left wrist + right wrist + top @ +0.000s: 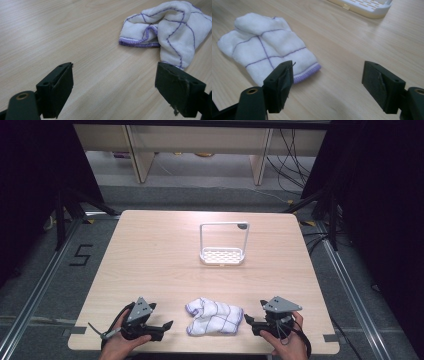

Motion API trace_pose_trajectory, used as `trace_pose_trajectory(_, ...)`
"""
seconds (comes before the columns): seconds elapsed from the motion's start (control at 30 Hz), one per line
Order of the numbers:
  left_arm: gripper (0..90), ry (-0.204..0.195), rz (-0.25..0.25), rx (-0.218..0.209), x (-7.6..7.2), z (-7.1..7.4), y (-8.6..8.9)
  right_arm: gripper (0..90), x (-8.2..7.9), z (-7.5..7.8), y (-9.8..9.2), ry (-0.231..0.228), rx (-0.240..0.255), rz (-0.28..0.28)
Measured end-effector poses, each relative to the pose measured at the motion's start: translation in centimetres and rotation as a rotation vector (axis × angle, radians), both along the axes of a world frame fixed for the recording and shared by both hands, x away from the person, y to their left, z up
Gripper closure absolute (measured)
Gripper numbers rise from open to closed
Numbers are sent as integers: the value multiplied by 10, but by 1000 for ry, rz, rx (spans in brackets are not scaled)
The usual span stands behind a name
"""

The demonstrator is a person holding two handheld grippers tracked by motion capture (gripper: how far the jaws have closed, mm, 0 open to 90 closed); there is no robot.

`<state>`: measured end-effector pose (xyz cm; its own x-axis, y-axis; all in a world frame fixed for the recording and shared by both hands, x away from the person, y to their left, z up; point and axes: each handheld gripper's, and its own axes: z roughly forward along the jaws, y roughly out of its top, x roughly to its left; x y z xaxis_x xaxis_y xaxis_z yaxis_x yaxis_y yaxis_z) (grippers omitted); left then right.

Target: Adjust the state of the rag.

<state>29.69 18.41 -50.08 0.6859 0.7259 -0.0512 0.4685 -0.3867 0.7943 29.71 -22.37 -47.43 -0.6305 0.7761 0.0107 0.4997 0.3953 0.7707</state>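
Black pads of left gripper (113,92) closest to lens in its own view, spread wide, bare wood between them, nothing held. Same for right gripper (328,86): jaws well apart, empty, one pad just beside the purple hem of the cloth (265,53) but not pressing on it.

Cloth (214,316): white, purple grid lines and purple edging, crumpled in a loose heap at near edge of table (150,255), roughly centred left to right. Lies between the two grippers in the high view. Left gripper (161,326) near its left side with a small gap; right gripper (248,320) just at its right end. From the left gripper view, cloth (166,30) sits ahead and off to the right, apart from the jaws.

White rack (223,244) with perforated base and upright frame, farther out, past mid-table, well apart from cloth. Corner of it at top of right gripper view.

Progress, as judged: nothing done yet. Cloth untouched, still bunched, no corner lifted or gripped. All left to do: close in from both sides, take hold of edges, then spread, fold or carry toward rack — which one, not clear from layout.
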Motion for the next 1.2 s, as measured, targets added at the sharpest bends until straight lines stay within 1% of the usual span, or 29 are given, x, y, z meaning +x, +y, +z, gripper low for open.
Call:
trace_pose_trajectory(0.1,149,-2,3,5,0,0,0,294,-3,3,5,-36,-3,28)
trace_pose_trajectory(0.13,149,-5,25,-13,0,-1,-1,300,-4,4,8,-25,2,39)
trace_pose_trajectory(0.17,149,-1,19,10,0,0,1,307,-5,4,10,-35,-2,43)
trace_pose_trajectory(0.2,149,-2,35,-10,0,-1,1,320,-6,4,13,-43,-8,57)
trace_pose_trajectory(0.23,149,-2,35,-10,0,-1,1,320,-6,4,13,-43,-8,57)
trace_pose_trajectory(0.27,149,5,50,-27,0,-1,2,335,-8,6,20,-41,3,79)
trace_pose_trajectory(0.3,149,9,43,-6,0,0,4,343,-9,6,23,-37,13,87)
trace_pose_trajectory(0.33,149,7,60,-28,0,-1,3,350,-10,8,27,-41,14,100)
trace_pose_trajectory(0.37,149,6,49,-7,1,-1,5,349,-11,8,31,-38,17,123)
trace_pose_trajectory(0.43,149,9,65,-21,1,-1,5,349,-12,9,40,-12,71,174)
trace_pose_trajectory(0.47,149,15,62,-2,1,-1,7,356,-13,10,45,-1,81,186)
trace_pose_trajectory(0.53,149,15,68,-2,1,0,7,366,-14,10,57,1,61,232)
trace_pose_trajectory(0.57,149,15,68,-2,1,0,7,366,-14,10,57,1,61,232)
trace_pose_trajectory(0.6,149,13,82,-35,1,-2,6,397,-13,10,68,4,54,264)
trace_pose_trajectory(0.63,149,15,72,-16,2,-1,7,398,-12,10,74,-4,39,284)
trace_pose_trajectory(0.7,149,17,66,-7,2,-1,8,419,-13,9,84,-6,17,303)
trace_pose_trajectory(0.73,149,13,70,-11,2,-1,7,432,-13,9,90,-4,17,333)
trace_pose_trajectory(0.77,149,13,70,-11,2,-1,7,432,-13,9,90,-4,17,333)
trace_pose_trajectory(0.8,149,17,68,-7,2,-1,8,450,-15,8,103,9,2,357)
trace_pose_trajectory(0.87,149,17,76,-21,2,-1,7,469,-15,7,115,6,-14,395)
trace_pose_trajectory(0.9,149,16,82,-29,2,-1,6,471,-17,6,122,20,-23,409)
trace_pose_trajectory(0.93,149,19,65,6,2,0,9,486,-17,4,128,26,-31,433)
trace_pose_trajectory(0.97,149,17,68,6,2,0,9,495,-17,1,134,22,-41,457)
trace_pose_trajectory(1.0,149,16,73,-3,1,0,9,495,-17,0,138,21,-60,463)
trace_pose_trajectory(1.03,149,16,73,-3,1,0,9,495,-17,0,138,21,-60,463)
trace_pose_trajectory(1.07,149,16,71,-7,2,0,9,501,-16,-4,145,33,-90,454)
trace_pose_trajectory(1.13,149,18,69,0,3,-1,9,506,-12,-7,149,23,-118,442)
trace_pose_trajectory(1.17,149,18,69,0,3,-1,9,506,-12,-7,149,23,-118,442)
trace_pose_trajectory(1.2,149,15,60,3,3,-1,9,522,-8,-10,152,22,-140,436)
